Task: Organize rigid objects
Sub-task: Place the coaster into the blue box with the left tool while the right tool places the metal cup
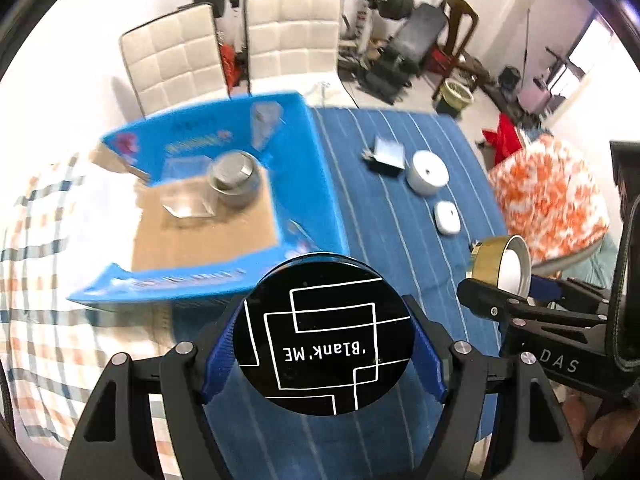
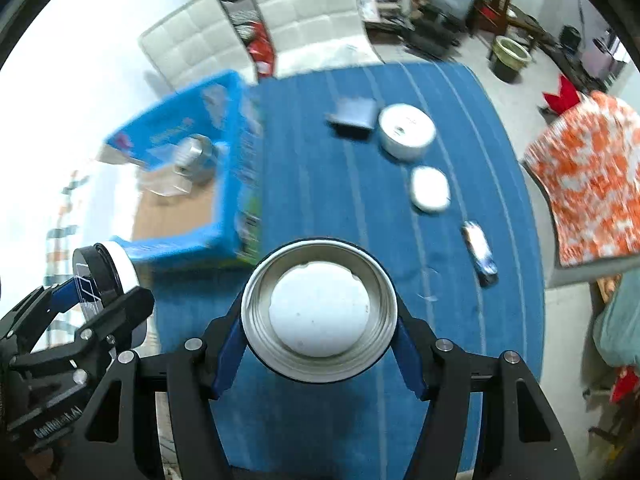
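Note:
My left gripper (image 1: 324, 340) is shut on a round black compact (image 1: 324, 332) with white line art, held above the near edge of the blue cardboard box (image 1: 316, 184). My right gripper (image 2: 320, 320) is shut on a round gold-sided tin (image 2: 320, 308), its open silver inside facing the camera; the same tin (image 1: 502, 266) shows at the right of the left wrist view. Inside the box lie a silver tin (image 1: 234, 178) and a clear plastic case (image 1: 186, 200). On the blue striped cloth rest a white round tin (image 2: 406, 130), a white earbud case (image 2: 430, 190), a dark flat case (image 2: 354, 118) and a small blue tube (image 2: 480, 252).
The blue striped cloth (image 2: 320, 184) covers the table; a checked cloth (image 1: 44, 280) lies left of the box. Two white quilted chairs (image 1: 240, 48) stand behind the table. An orange-and-white patterned cushion (image 2: 588, 184) sits at the right. Gym equipment (image 1: 400, 12) fills the far room.

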Demonstrator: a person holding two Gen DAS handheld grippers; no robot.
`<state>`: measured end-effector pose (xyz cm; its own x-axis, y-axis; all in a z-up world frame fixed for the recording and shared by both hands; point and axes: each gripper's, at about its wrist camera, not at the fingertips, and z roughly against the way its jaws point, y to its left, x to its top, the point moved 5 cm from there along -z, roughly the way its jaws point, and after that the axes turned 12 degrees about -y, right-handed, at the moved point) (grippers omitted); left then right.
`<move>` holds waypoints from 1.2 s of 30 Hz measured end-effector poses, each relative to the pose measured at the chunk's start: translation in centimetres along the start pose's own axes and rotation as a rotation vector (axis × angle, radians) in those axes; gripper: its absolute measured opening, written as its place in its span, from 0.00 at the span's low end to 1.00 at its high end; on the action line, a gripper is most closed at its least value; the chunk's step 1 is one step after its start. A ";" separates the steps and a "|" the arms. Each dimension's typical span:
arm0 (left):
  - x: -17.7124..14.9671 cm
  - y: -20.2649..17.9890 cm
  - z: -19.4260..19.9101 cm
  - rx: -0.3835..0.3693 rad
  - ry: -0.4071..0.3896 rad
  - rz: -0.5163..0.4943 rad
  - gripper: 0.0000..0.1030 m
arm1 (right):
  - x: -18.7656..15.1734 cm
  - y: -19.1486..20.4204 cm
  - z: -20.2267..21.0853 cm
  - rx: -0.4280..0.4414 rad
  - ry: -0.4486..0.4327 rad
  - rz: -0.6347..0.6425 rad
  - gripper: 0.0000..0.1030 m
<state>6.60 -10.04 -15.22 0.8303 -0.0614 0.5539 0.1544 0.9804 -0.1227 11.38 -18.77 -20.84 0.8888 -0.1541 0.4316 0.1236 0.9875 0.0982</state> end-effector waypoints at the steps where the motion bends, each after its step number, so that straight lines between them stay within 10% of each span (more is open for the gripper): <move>1: 0.8 1.3 0.6 0.010 -0.014 0.015 0.71 | 0.4 1.1 0.5 0.018 -0.008 0.002 0.65; 8: 4.4 11.6 1.2 0.135 -0.056 0.073 0.71 | 2.8 9.8 -0.4 0.098 -0.032 0.037 0.65; 16: 6.1 21.0 -6.9 0.197 0.063 0.086 0.71 | 4.9 16.1 -8.3 0.051 0.030 0.051 0.65; 36: 4.7 23.3 -20.5 0.191 0.322 0.012 0.71 | 3.5 17.6 -24.6 -0.167 0.304 0.059 0.65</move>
<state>25.08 8.70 -32.35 0.9620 -0.0752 0.2625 0.0656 0.9968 0.0450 27.58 -1.05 -39.67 0.9842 -0.1041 0.1433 0.1161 0.9902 -0.0782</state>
